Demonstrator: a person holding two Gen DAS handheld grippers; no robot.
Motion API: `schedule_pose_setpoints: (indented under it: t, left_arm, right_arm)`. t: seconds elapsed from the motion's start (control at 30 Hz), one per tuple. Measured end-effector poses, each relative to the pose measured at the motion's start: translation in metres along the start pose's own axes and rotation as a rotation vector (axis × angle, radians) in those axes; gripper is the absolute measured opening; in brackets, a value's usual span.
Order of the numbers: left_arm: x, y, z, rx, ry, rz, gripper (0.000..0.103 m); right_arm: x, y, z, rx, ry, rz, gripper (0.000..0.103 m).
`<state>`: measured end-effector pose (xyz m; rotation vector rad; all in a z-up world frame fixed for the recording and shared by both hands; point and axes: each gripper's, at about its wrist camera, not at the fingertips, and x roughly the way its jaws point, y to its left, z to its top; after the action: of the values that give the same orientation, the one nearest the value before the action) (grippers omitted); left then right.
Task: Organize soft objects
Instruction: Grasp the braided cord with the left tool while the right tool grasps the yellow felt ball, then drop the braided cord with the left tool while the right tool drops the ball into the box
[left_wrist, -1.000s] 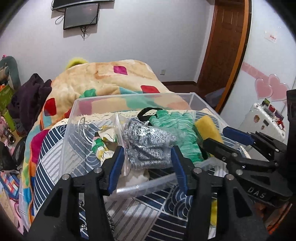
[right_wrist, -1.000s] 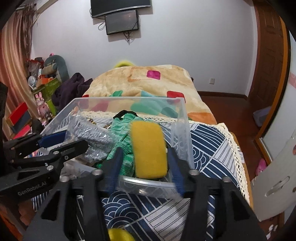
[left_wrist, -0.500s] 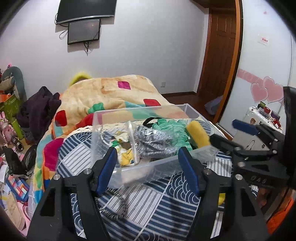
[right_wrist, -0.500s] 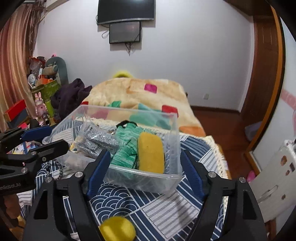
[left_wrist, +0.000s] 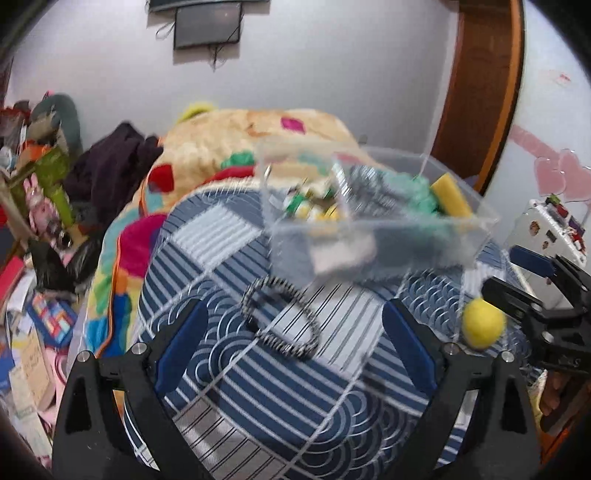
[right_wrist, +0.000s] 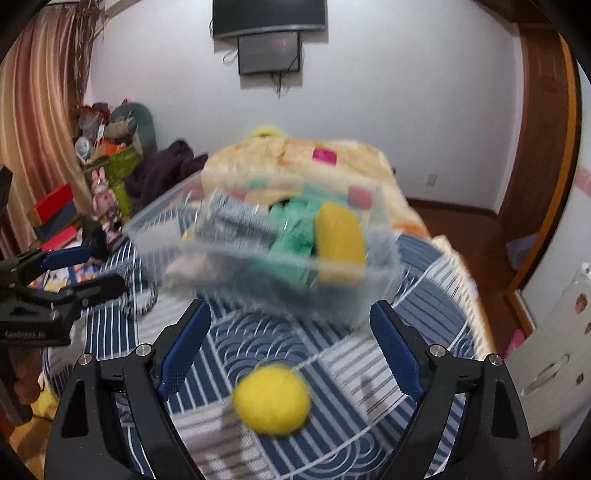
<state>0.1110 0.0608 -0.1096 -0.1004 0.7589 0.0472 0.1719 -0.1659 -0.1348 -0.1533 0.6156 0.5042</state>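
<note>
Blurred, the clear bin (right_wrist: 266, 254) hides its contents; left gripper (left_wrist: 291, 347) and right gripper (right_wrist: 290, 349) gape empty.

A bed covered by a blue-and-white patterned cloth (left_wrist: 229, 373) carries a clear plastic bin (left_wrist: 373, 240) at twelve o'clock, a black-and-white braided loop (left_wrist: 280, 321) at centre, and a yellow ball (right_wrist: 272, 397) at three o'clock.
</note>
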Motion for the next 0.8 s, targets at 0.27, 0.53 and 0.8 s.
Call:
schedule_pose_setpoints:
  t: [0.27,0.53,0.8]
  left_arm:
    - [0.033,0.013,-0.017,-0.012,0.091,0.031,0.081]
    - [0.033,-0.001,-0.019,0.057,0.044,0.082,0.041]
    - [0.019,-0.009,-0.024,0.089,0.019,0.035,0.015]
  right_arm:
    - [0.011,0.001,-0.027,0.0,0.082,0.04,0.084]
    - [0.009,-0.003,-0.041,-0.004,0.124,0.063,0.045]
    - [0.003,-0.01,-0.04,0.037,0.1,0.083,0.043]
